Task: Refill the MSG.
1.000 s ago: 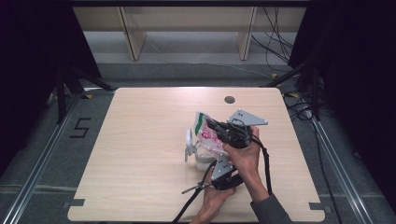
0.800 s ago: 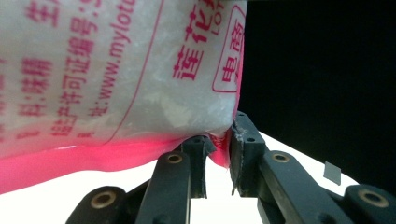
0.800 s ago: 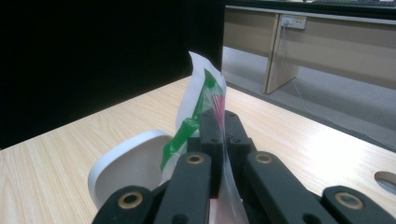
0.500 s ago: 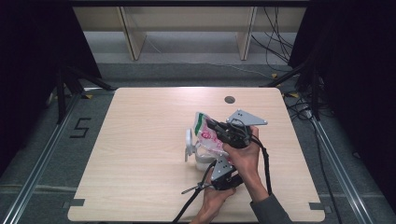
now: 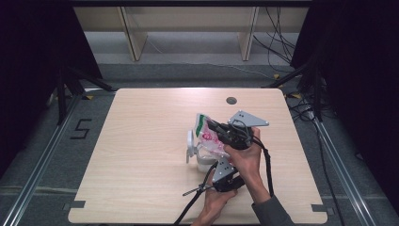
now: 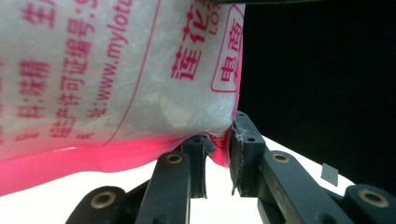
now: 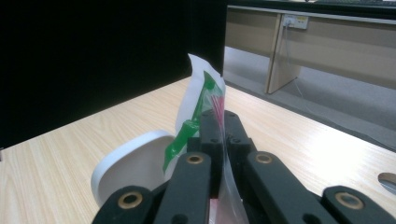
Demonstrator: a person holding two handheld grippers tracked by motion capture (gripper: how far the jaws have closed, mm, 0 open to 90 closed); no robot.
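**A:** Where is the bag, and how do the tongs hold it?

**B:** A translucent white plastic pouch with red printed lettering and a green strip at its top (image 5: pixel 208 134) hangs just right of the centre of the pale wooden tabletop (image 5: pixel 141 141). It sits directly above a white plastic container with a flat side handle (image 5: pixel 194 151). The right tongs (image 5: pixel 212 126) are pressed together on the pouch's upper edge, reaching in from 3 o'clock. The left tongs (image 6: pixel 217 149) pinch its lower red-sealed corner, coming up from 6 o'clock.

**A:** Which way does the pouch run?

**B:** Its long axis runs roughly from 11 o'clock at the top down to 5 o'clock. It is stretched between the two grips, with the container's opening just below. Both hands are on it already, so neither is nearer. A tip or a tear would turn on the pouch staying over the container.

**A:** Has anything changed from the picture a second earlier?

**B:** Almost nothing: pouch, container and both hands sit where they did. Whether the pouch is open yet I cannot tell, since the tongs cover its edge.
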